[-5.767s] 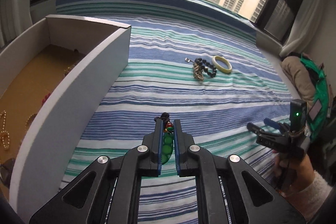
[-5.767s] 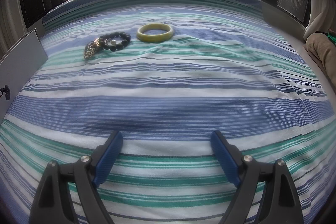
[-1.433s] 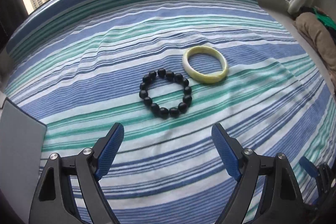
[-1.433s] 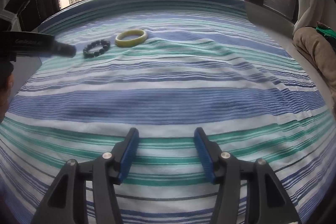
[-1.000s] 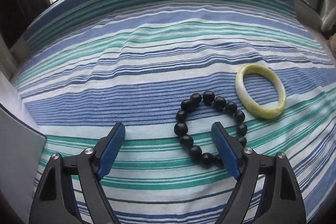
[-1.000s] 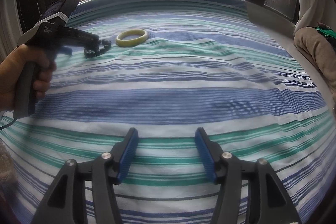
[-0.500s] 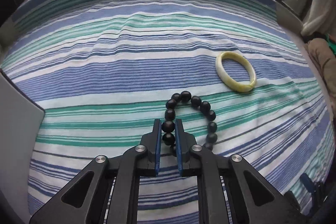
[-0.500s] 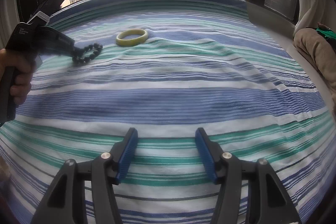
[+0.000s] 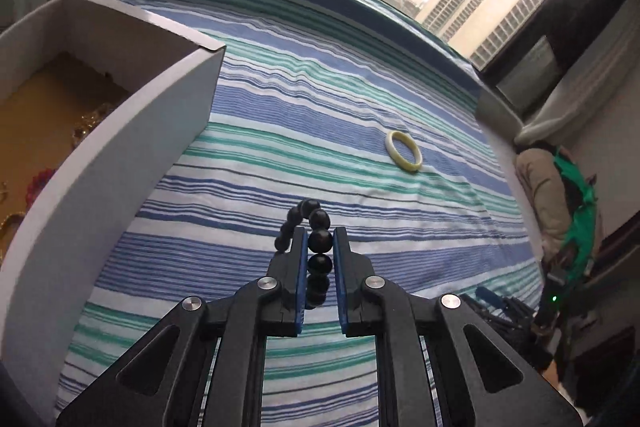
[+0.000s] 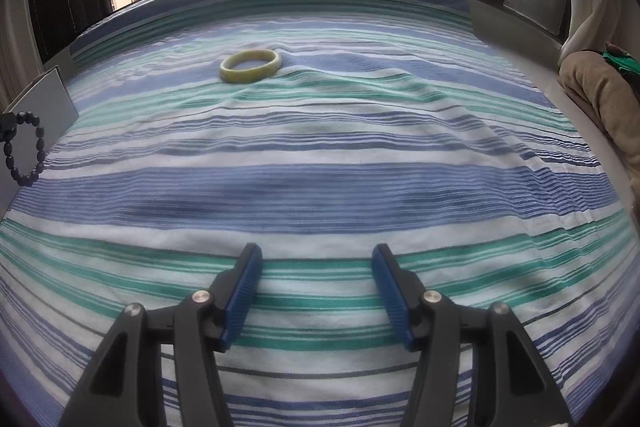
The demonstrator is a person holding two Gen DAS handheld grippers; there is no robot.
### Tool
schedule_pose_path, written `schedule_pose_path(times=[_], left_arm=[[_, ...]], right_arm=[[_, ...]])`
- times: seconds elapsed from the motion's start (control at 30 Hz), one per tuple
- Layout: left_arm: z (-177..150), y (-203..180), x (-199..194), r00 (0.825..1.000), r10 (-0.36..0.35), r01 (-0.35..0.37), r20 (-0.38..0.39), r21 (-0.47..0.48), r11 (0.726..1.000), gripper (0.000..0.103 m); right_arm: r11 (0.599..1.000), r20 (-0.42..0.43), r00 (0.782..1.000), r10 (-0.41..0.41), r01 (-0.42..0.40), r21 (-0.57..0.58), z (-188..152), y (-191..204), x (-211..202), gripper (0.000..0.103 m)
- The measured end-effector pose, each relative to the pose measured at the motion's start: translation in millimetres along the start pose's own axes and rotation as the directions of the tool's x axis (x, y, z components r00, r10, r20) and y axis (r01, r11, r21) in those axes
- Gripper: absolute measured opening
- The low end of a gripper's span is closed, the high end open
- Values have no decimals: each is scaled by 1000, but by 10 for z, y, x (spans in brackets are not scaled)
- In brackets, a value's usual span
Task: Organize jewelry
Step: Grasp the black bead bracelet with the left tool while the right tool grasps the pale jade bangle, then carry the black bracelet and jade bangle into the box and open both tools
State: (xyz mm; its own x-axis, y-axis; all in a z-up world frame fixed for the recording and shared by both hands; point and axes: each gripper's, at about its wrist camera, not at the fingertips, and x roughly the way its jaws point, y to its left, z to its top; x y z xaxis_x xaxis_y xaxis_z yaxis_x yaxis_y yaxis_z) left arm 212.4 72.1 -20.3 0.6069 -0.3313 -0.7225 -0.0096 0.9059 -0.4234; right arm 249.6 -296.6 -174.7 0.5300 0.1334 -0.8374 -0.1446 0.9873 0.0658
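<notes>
My left gripper (image 9: pixel 320 241) is shut on a black bead bracelet (image 9: pixel 319 241) and holds it in the air above the striped bedspread. The bracelet also shows hanging at the far left of the right wrist view (image 10: pixel 25 147). A pale yellow-green bangle (image 9: pixel 404 151) lies on the bedspread ahead and to the right; it also shows in the right wrist view (image 10: pixel 250 65). A white cardboard box (image 9: pixel 120 147) with a brown floor stands to the left and holds several jewelry pieces (image 9: pixel 86 123). My right gripper (image 10: pixel 316 291) is open and empty, low over the bedspread.
The blue, green and white striped bedspread (image 10: pixel 340 187) covers the whole surface. A beige and green bundle (image 10: pixel 600 99) lies at the right edge. A window with tower blocks is behind. The box corner (image 10: pixel 44 95) shows at the left of the right wrist view.
My left gripper has lifted the black bead bracelet off the bedspread and swung left toward the box. My right gripper has stayed in place and open.
</notes>
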Motion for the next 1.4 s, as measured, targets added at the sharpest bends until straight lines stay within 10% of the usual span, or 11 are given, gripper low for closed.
schedule_pose_path(times=[0.1, 0.23, 0.47, 0.6, 0.7, 0.73, 1.07, 1.4], left_arm=[[-104, 28, -203, 1000, 9, -10, 27, 37, 999, 11], [-238, 87, -327, 998, 45, -48, 38, 82, 995, 11], [-367, 148, -440, 996, 77, -79, 36, 64, 995, 11], [-390, 193, -505, 990, 134, -137, 46, 67, 988, 11], [-387, 226, -534, 980, 189, -194, 61, 81, 978, 11], [-386, 233, -533, 976, 207, -212, 65, 86, 973, 11], [-439, 197, -512, 945, 309, -323, 107, 152, 934, 11], [-513, 235, -773, 971, 221, -231, 94, 105, 967, 11]], right_arm=[[978, -40, 977, 209, -209, 17, 395, 51, -257, 59], [971, 38, 978, 205, -198, -130, 1261, 316, -395, 58], [964, -111, 988, 105, -128, -234, 2187, 801, 890, 58], [969, -151, 987, 50, -84, -231, 2227, 961, 1371, 56], [967, -122, 991, 57, -85, -240, 2195, 1018, 1376, 32], [967, -127, 991, 41, -71, -243, 2189, 1018, 1364, 11], [976, -55, 989, 137, -144, -164, 2013, 874, 817, 11], [930, -29, 960, 279, -277, -243, 1805, 1374, 248, 11]])
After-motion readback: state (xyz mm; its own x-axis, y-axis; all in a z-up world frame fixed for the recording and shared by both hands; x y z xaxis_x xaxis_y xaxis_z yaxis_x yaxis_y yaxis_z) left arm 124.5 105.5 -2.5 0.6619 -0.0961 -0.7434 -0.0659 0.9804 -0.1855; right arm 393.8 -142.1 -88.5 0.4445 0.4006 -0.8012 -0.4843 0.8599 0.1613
